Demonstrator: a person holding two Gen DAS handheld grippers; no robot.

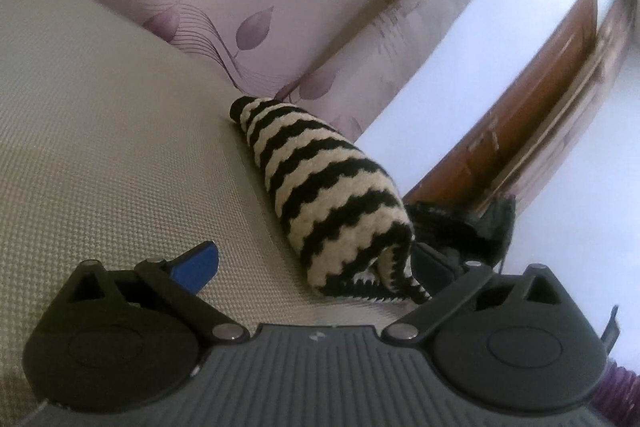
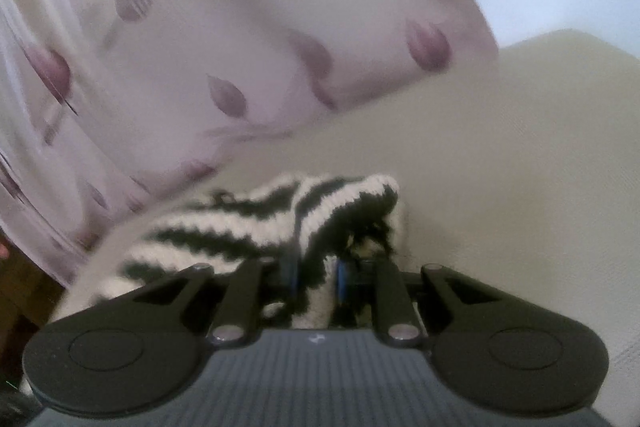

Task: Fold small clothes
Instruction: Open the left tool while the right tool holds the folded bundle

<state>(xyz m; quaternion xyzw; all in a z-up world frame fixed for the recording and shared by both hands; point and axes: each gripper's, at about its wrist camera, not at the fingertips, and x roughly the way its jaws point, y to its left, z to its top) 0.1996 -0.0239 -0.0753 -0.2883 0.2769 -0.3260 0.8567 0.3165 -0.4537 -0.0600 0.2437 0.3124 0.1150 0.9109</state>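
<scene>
Both pairs of fingers tell different stories. On the left gripper (image 1: 316,263) the jaws stand spread as wide as they go: its blue-padded left finger (image 1: 196,265) rests out over the beige woven surface (image 1: 100,155), clear of any cloth, while the opposite finger is mostly hidden behind the near end of the black-and-cream striped knitted garment (image 1: 320,179). Nothing is pressed between them; the knit only lies in the gap, rolled or folded into a long ridge that runs away from the camera toward the pale lilac curtain with purple leaf print (image 1: 240,7). A darker, loosely bunched part of the knit spills off to the right of the ridge, just beside the hidden finger.

In the right wrist view, the right gripper (image 2: 316,273) has its jaws drawn close together, and a fold of the same striped knit (image 2: 240,223) is pinched between the blue-edged fingertips (image 2: 342,277). The cloth rises from the pinch and drapes forward and to the left, with a frayed dark edge hanging at its right end. This picture is blurred, so the finer weave cannot be made out.

The garment lies on the beige surface (image 2: 500,147) in both views, near its far edge where the curtain (image 2: 240,27) hangs. Behind, in the left wrist view, a brown wooden door (image 1: 532,115) stands against a white wall (image 1: 460,75).
</scene>
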